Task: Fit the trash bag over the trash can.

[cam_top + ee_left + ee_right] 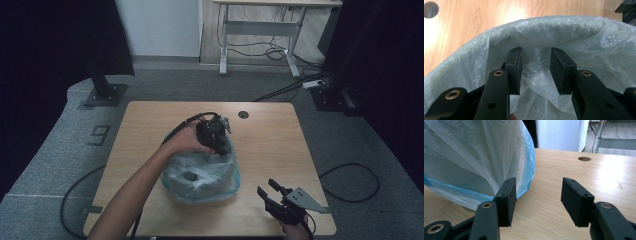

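A thin, clear plastic bag (202, 176) with a pale blue tint sits crumpled on the wooden table (270, 145), near its middle and a little toward the person's side. Something small and dark (190, 176) lies inside it (too blurred to tell what).

The left gripper (216, 136) comes down at the far upper edge of the bag, held in the person's left hand (186, 142). In the left gripper view its jaws stand partly open on either side of a fold at the bag's rim (536, 32), with loose plastic in the gap between them; the pads do not press on it, so nothing is gripped.

The right gripper (268, 193) rests low at the near right part of the table, apart from the bag. In the right gripper view its jaws stand well apart with only bare wood between them, the bag (474, 157) rising just beyond its left-hand jaw. A round hole (243, 115) sits near the table's far edge.
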A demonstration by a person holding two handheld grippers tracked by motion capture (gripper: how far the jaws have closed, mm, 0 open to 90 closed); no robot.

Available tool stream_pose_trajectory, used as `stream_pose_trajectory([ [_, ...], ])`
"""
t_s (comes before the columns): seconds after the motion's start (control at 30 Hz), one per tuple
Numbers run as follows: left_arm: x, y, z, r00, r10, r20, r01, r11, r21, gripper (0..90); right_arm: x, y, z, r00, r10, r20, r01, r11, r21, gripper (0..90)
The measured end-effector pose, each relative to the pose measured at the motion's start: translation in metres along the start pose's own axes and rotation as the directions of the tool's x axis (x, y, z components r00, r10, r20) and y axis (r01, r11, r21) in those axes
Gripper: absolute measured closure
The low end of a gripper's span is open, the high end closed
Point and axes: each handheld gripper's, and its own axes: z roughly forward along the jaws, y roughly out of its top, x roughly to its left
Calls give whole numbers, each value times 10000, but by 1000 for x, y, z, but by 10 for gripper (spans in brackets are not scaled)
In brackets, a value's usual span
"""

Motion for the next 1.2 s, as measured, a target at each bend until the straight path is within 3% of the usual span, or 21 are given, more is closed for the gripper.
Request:
stream_pose_trajectory([
  [0.17, -1, 0, -2, 10000, 73, -7, -73, 10000, 41, 610, 1, 0, 0, 10000, -14, -1, 14, 10000, 16, 452],
  [0.53, -15, -11, -37, 9998, 155, -88, -165, 9931, -1162, 591, 2, 0, 1, 10000, -7, -32, 7, 10000, 22, 452],
  [0.7, -25, -20, -51, 9997, 251, -71, -259, 9887, -1477, 588, 4, -1, 2, 10000, -75, -31, 75, 10000, 54, 452],
  [0.87, -34, -32, -57, 9995, 300, -62, -306, 9871, -1569, 585, 4, -1, 4, 10000, -72, -39, 73, 9999, 92, 452],
  [1.03, -40, -43, -58, 9995, 232, 200, -194, 9852, -1702, 584, 6, -3, 6, 9999, -132, -90, 134, 9998, 170, 452],
  [1.2, -50, -45, -56, 9988, 356, 349, -293, 9855, -1674, 584, 7, -3, 9, 9998, -162, -89, 164, 9996, 226, 452],
])
